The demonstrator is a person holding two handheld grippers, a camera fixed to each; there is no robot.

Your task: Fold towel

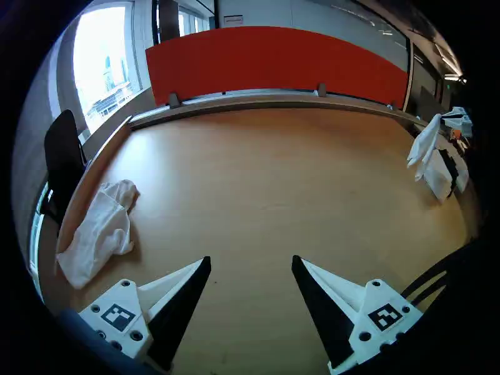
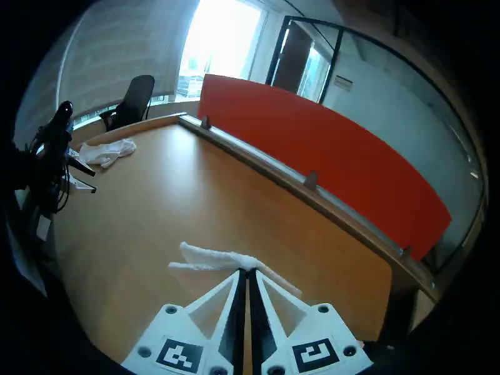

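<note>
The left tongs (image 1: 250,259) stand apart above the bare worktop (image 1: 269,181). The right tongs (image 2: 245,272) are pressed together, clamped on a white towel (image 2: 212,257) that spreads out from their tips over the worktop's right end. A second towel (image 1: 100,231) lies crumpled at the worktop's left edge, with a black chair (image 1: 62,156) beyond it. A red divider (image 1: 275,59) runs along the far side.
</note>
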